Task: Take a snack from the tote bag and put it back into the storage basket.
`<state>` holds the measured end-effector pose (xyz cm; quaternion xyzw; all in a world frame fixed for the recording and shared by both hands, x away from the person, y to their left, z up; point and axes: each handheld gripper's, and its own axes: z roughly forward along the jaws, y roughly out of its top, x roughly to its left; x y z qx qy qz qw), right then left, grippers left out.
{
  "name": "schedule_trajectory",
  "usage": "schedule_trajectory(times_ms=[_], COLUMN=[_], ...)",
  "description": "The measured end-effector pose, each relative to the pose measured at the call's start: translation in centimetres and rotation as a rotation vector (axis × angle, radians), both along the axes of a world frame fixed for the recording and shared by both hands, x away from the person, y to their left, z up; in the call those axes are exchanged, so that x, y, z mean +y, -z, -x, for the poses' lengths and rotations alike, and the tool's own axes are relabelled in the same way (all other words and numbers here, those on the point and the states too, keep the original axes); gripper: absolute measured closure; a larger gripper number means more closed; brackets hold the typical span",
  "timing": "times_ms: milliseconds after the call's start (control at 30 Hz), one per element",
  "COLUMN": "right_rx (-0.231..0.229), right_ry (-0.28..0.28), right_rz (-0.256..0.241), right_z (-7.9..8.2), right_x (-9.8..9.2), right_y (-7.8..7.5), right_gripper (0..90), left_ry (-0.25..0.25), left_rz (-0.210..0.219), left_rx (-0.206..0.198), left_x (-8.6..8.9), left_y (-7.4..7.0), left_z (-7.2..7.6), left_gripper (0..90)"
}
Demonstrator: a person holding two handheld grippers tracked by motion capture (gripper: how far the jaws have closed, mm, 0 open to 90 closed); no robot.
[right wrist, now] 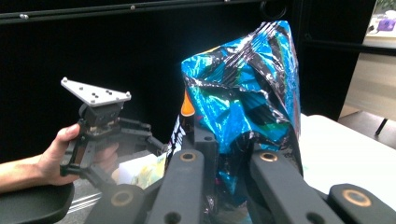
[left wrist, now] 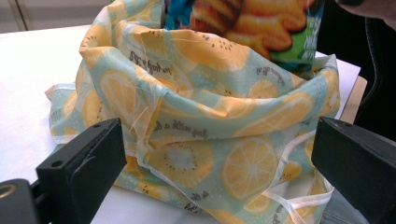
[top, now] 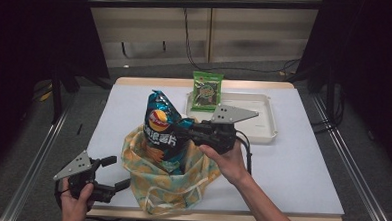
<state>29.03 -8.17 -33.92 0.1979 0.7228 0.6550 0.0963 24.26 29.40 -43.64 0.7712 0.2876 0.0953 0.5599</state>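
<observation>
Nearest you, at the lower left of the high view, your left hand-held gripper [top: 115, 174] stands wide open just beside the lemon-print bag [top: 168, 182] on the counter [top: 301, 165]. Your right hand-held gripper [top: 179, 130] at mid-frame clamps the blue chip packet [top: 159, 120], which stands upright with its lower end inside that bag.

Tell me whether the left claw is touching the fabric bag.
Apart. The left gripper view shows the left claw open, its jaws short of the fabric bag.

My right gripper [right wrist: 224, 154]: matt black plastic jaws on crinkled glossy foil chip bag [right wrist: 243, 102]; tote [left wrist: 210, 116]: soft thin cloth, lemon print, frayed threads; table [top: 301, 165]: smooth matt white top, wood edge; tray [top: 263, 118]: smooth white plastic; my left gripper [top: 112, 173]: matt black, grey metal plate.
</observation>
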Motion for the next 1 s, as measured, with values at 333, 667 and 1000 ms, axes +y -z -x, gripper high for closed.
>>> schedule_trajectory(times_ms=[333, 667, 1000], right_rx=[-0.031, -0.042, -0.049], right_ry=[0.007, 0.007, 0.004], right_rz=[-0.018, -0.028, -0.031], right_z=[0.0, 0.5, 1.9], right_x=[-1.0, -2.3, -4.2], right_y=[-1.6, -2.7, -2.8], right_gripper=[86.2, 86.5, 86.5], left_ry=[0.005, 0.003, -0.005], left_rz=[0.001, 0.002, 0.003], left_rx=[0.004, 0.006, 0.004], left_x=[-0.1, -0.1, 0.0], left_y=[0.1, 0.1, 0.0], left_z=[-0.1, -0.1, 0.0], left_gripper=[2.7, 2.7, 2.7])
